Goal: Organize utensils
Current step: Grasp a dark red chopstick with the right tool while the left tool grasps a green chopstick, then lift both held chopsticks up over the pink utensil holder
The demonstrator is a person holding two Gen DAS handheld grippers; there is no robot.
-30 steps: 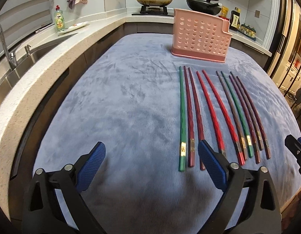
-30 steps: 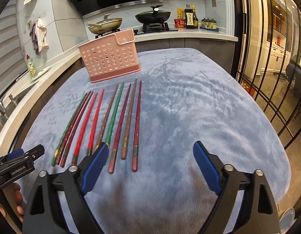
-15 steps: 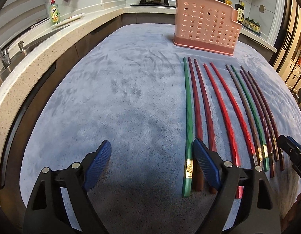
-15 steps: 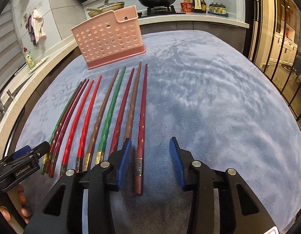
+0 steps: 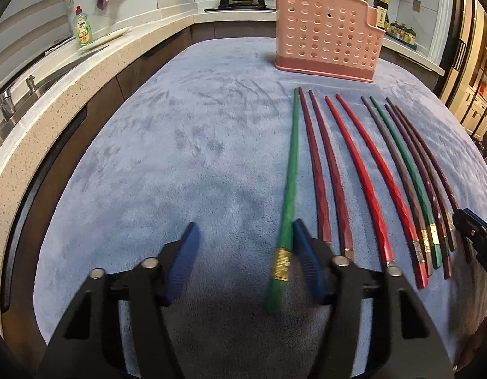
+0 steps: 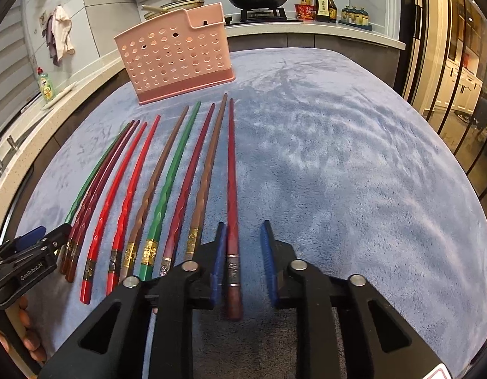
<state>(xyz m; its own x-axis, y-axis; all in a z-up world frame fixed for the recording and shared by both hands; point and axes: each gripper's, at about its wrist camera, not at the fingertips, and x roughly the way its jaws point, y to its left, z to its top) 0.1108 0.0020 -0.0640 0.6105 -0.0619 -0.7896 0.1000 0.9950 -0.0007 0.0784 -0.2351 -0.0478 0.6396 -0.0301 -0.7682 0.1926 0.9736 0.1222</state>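
A plush blue-grey cloth (image 5: 186, 145) covers the counter, its nap brushed into streaks. In the left wrist view we see a speckled stone worktop (image 5: 54, 94) curving down the left edge, with a green dish-soap bottle (image 5: 82, 30) at upper left and a perforated pink plastic caddy (image 5: 327, 47) standing at upper centre-right. Our left gripper (image 5: 243, 243) fills the bottom of the frame, its ribbed blue pads spread wide. A green chopstick (image 5: 290, 170) with a gold band lies tilted between them, its thick end touching the right-hand pad. The remaining chopsticks (image 5: 369, 183), faceted reds, browns and one green, fan out toward the right edge.

The right wrist view alone shows the open stretch of cloth (image 6: 353, 158) on the right and dark glazed doors (image 6: 448, 79) beyond. Here the caddy (image 6: 177, 57) sits upper left. Our right gripper (image 6: 243, 252) stands part-open, a dark red chopstick (image 6: 232, 189) lying between its pads, close to the left one; we cannot tell if they touch.
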